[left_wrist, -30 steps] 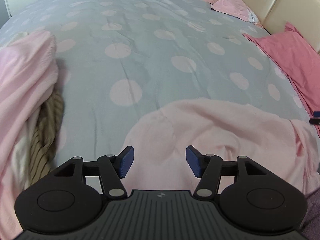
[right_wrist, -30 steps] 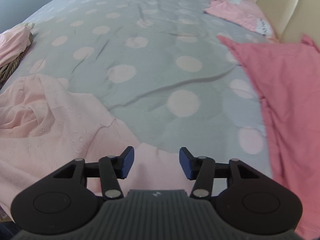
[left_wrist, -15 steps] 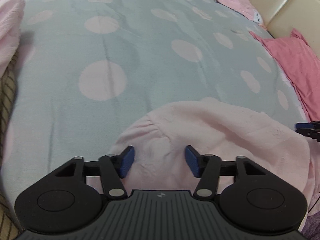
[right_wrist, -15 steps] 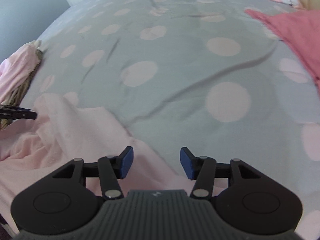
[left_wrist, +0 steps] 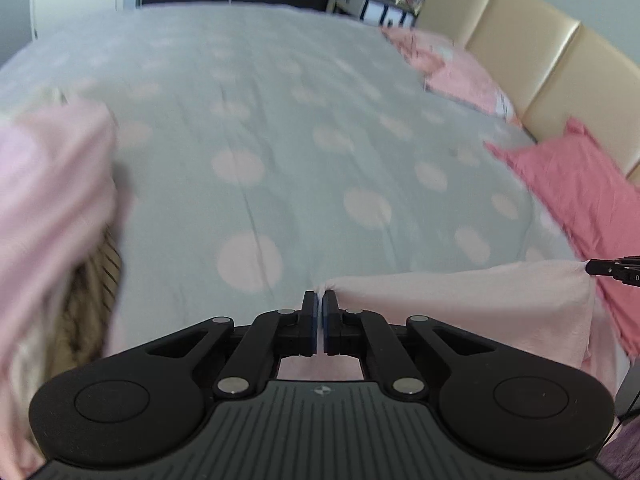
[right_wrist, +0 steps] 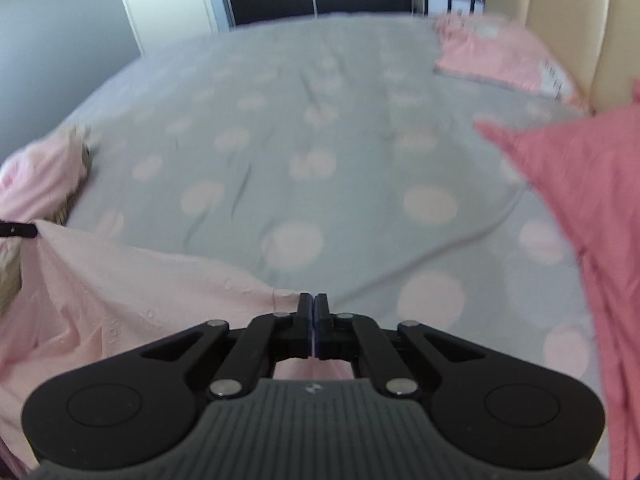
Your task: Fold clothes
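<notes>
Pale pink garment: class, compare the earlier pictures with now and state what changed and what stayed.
Both grippers, left and right, closed on the pale pink garment and lifted its edge taut between them. The spotted bedspread, darker pink cloth and clothes pile stayed put.

Both grippers clamped.
My left gripper and right gripper each pinch cloth, pointing forward and down.

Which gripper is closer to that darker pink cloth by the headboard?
Right. The right gripper grips the pale pink garment at its end nearest the darker pink cloth. The left gripper holds the garment's far end, farther away.
</notes>
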Motion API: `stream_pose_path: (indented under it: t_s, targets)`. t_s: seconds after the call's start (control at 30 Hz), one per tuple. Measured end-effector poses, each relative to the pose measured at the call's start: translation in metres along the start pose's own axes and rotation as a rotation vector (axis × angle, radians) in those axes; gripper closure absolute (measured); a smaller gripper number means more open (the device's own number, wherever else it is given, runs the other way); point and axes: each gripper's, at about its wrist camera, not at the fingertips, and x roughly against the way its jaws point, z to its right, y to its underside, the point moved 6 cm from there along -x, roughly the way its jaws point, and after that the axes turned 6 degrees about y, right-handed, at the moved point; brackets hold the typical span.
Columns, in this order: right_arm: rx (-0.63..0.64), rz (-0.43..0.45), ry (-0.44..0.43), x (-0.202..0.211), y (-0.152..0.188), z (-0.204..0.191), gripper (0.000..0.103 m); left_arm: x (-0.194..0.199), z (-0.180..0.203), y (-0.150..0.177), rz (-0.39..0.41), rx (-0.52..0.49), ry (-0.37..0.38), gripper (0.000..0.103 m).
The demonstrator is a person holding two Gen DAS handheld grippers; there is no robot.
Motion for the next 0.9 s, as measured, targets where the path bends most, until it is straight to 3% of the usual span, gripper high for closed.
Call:
stream_pose_path:
  t_s: [0.23,0.37,0.43,0.5,0.6,0.67,0.9]
  targets:
    - [0.092,0.29,0.08,0.104,-0.117,-0.033,0.103,0.118,0.036,-0.096,0.289,-0.074,-0.03,0.103]
    - [0.134,0.545,0.177,0.187,-0.184,-0.055,0.103,0.201,0.058,-0.147,0.472,-0.115,-0.062,0.103]
    - [0.112,0.641,0.185,0.231,-0.213,-0.056,0.103,0.229,0.068,-0.161,0.499,-0.149,-0.081,0.103]
    - [0.095,0.643,0.114,0.259,-0.23,-0.059,0.103,0.253,0.079,-0.171,0.507,-0.191,-0.103,0.103]
    - [0.184,0.626,0.09,0.269,-0.226,-0.074,0.103,0.258,0.082,-0.161,0.434,-0.216,-0.141,0.103]
    - [0.221,0.566,0.065,0.252,-0.207,-0.082,0.103,0.246,0.074,-0.137,0.35,-0.231,-0.164,0.103]
    - [0.299,0.254,-0.06,0.116,-0.103,-0.101,0.102,0.191,0.01,-0.012,0.054,-0.202,-0.179,0.103]
